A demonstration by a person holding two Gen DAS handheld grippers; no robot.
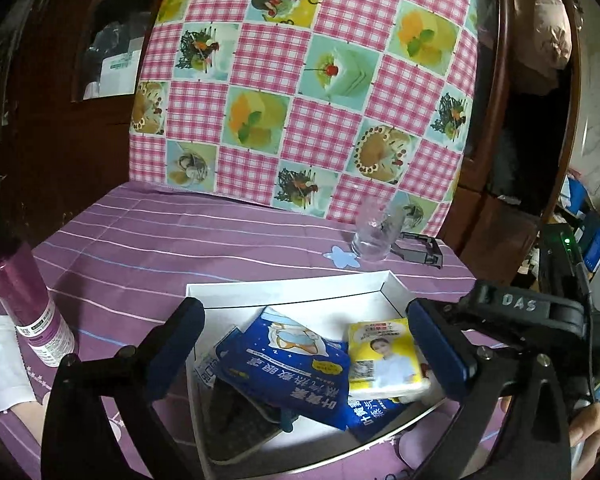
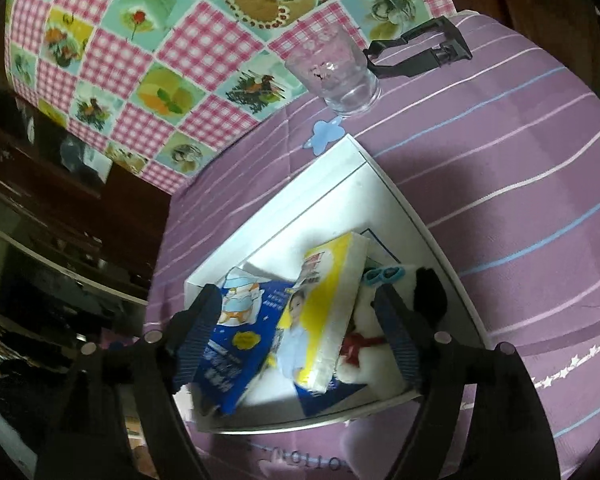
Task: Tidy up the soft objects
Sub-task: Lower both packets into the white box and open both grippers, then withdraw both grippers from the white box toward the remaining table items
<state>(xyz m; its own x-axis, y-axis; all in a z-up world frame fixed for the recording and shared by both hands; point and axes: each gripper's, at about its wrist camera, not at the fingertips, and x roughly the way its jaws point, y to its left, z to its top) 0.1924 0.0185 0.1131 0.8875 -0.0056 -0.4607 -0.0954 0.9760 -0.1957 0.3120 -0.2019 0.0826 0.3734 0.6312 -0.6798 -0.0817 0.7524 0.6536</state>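
Left wrist view: the left tongs (image 1: 306, 344) stand wide apart over the white box (image 1: 288, 286) on the purple-striped counter (image 1: 180, 240), clamping nothing; below them lie a blue packet (image 1: 284, 364) printed in white Chinese characters and a yellow tissue pack (image 1: 382, 354), both inside the box. Beside them the right tongs (image 2: 296, 320), lettered "DAS" on their body, are also apart, pads clear of the yellow pack between them; a white plush toy (image 2: 364, 364) with a red bow lies at their right finger. Farther off stand a clear glass (image 1: 374, 234) and a purple bottle (image 1: 24, 300).
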